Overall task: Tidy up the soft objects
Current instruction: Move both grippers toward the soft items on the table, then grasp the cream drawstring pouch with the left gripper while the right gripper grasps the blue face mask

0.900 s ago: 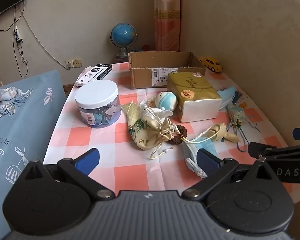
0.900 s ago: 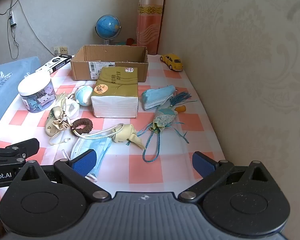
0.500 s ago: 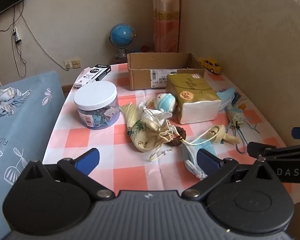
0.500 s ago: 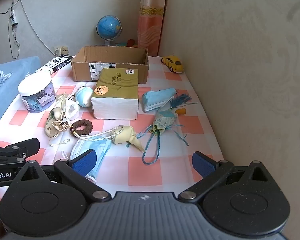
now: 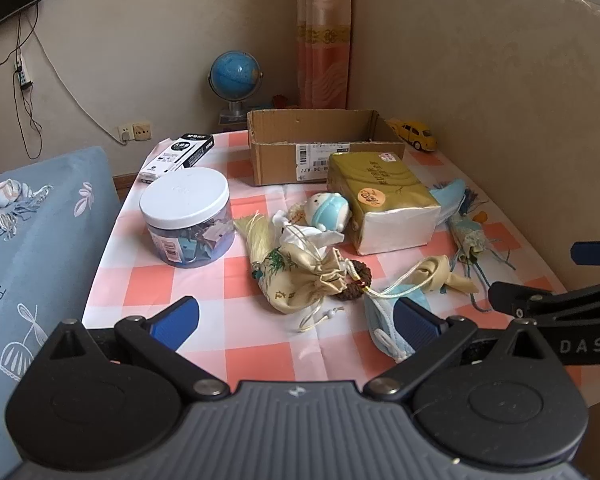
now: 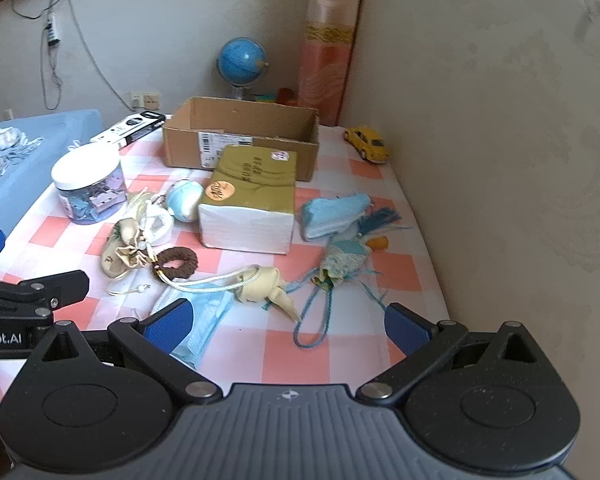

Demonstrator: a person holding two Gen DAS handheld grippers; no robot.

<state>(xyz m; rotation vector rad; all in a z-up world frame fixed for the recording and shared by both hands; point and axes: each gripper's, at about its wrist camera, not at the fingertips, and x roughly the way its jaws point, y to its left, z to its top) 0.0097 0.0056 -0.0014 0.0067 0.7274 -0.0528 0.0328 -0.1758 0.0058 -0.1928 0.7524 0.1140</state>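
lying just ahead of the left gripper, whose jaws are spread wide on nothing, a cream drawstring pouch runs its long axis away from the jaws, tassel end far. a blue face mask sits at the inner finger of the right gripper, jaws equally spread and empty, long axis slanting forward. readable: "das" on the neighbouring gripper's body, "obot.ai" on the other; cardboard box label illegible.

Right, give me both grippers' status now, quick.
Left gripper: open wide, holding nothing, above the checked tablecloth.
Right gripper: open wide, holding nothing, with the blue face mask lying under its left finger.
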